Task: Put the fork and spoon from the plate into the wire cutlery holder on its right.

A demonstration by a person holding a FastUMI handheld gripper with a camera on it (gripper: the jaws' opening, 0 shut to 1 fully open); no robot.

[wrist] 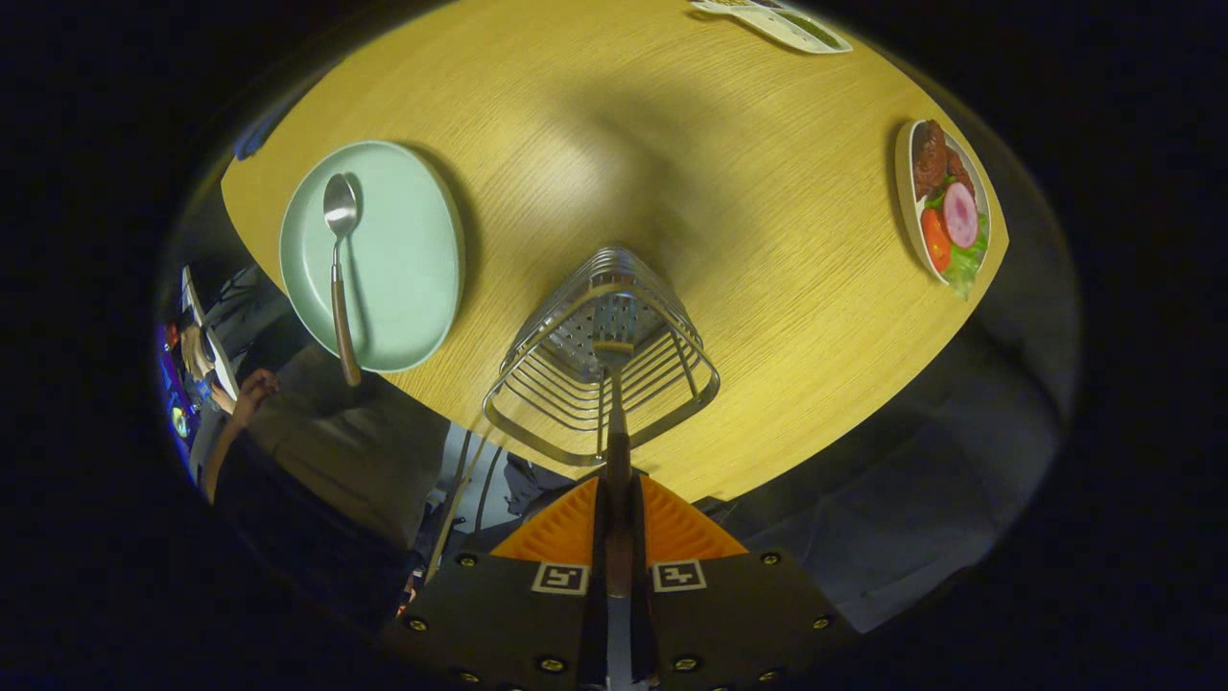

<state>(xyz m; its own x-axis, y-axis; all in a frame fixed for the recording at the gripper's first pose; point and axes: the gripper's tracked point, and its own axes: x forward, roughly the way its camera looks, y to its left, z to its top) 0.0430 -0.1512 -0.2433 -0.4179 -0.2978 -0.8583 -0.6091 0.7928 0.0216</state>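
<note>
1. The gripper [617, 537] looks straight down over the wooden table [748, 192], its two fingers pressed together on the brown handle of the fork [615, 403].
2. The fork hangs tines-down, its metal head inside the wire cutlery holder [602, 360], low near the holder's perforated bottom; the handle rises out through the holder's open top into the fingers.
3. The wire cutlery holder stands on the table near the table's near edge, just ahead of the fingers.
4. To the holder's left, a little apart from it, sits the pale green plate [403, 259].
5. The spoon [340, 264] lies on that plate along its left side, bowl pointing away from the holder's near edge, and its brown handle sticks out over the plate's rim.
6. Well to the holder's right, by the table's edge, is a dish of food [945, 206] with meat, tomato and greens.
7. Far beyond the holder, at the table's far side, lies a white tray [782, 24].
</note>
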